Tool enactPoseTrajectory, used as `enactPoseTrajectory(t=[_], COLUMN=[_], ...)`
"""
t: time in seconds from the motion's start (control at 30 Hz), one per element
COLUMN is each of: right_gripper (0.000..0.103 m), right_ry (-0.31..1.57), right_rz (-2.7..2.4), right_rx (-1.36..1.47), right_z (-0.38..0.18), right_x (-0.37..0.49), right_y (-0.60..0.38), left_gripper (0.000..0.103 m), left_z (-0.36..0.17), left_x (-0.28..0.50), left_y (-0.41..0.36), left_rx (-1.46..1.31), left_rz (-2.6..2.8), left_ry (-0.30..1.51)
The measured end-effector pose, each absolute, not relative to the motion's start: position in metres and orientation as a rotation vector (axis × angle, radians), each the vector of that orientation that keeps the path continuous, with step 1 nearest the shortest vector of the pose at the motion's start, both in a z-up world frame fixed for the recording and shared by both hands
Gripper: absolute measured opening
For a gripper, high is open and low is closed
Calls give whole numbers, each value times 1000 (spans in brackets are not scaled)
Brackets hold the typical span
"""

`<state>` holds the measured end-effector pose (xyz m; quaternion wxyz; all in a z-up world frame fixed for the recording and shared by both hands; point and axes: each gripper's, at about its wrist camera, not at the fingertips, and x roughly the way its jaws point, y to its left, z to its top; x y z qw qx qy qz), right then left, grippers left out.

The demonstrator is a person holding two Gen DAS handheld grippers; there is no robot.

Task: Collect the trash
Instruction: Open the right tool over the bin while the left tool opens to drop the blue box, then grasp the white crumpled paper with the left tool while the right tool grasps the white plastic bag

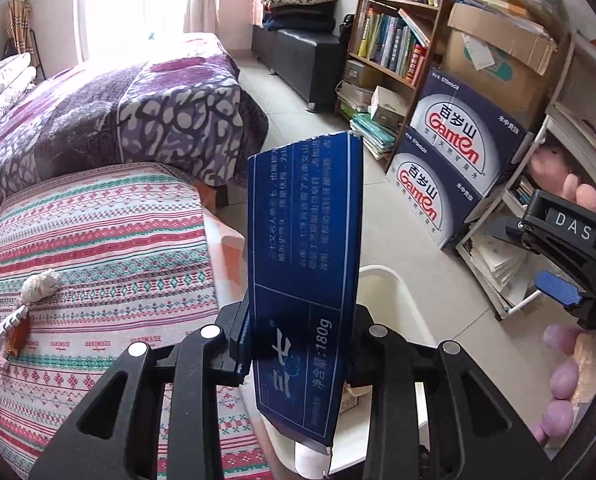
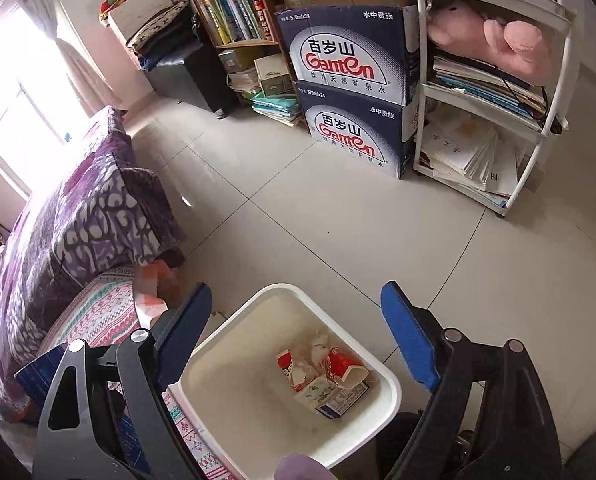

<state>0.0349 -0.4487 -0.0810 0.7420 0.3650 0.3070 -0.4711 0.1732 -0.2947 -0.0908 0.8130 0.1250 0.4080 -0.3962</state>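
Over white bin (image 2: 386,384) – right hand-held gripper (image 2: 298,340) gaping, empty; left hand-held gripper (image 1: 298,344) clamps blue carton (image 1: 304,280).

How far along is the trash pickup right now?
Done: cartons and wrappers already lie in the white bin. In hand: the left gripper clamps a flattened blue box over the bin; the right gripper is open and empty. Left: wrappers on the striped cover.

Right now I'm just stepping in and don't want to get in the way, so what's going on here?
A person is clearing trash with two hand-held grippers. The left gripper is clamped on a flattened blue carton above the white bin. The right gripper hangs over the bin, jaws wide and empty. Several cartons already lie inside.
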Motion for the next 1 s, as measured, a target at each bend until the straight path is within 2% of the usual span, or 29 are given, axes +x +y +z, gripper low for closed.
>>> enactPoseTrajectory(t=[0.07,0.17,0.33,0.57,0.83,1.0], right_gripper=[86,88,95,96,96,96], right_ry=[660,645,632,702,801,871], right_rz=[-1047,-1062,-1093,-1079,-948,-864], right_rx=[812,829,815,620,549,564], right_z=[-80,-78,-75,-72,-83,-97], right_x=[29,23,24,64,116,145], right_y=[-453,-457,-456,-421,-377,-351], left_gripper=[38,59,72,83,87,87], left_z=[-93,-93,-87,-83,-94,-109], left_x=[169,165,165,188,243,292], left_y=[-299,-302,-293,-260,-193,-135], left_rx=[263,251,262,323,418,455], left_rz=[-877,-916,-906,-772,-558,-417], left_ry=[885,903,872,828,866,959])
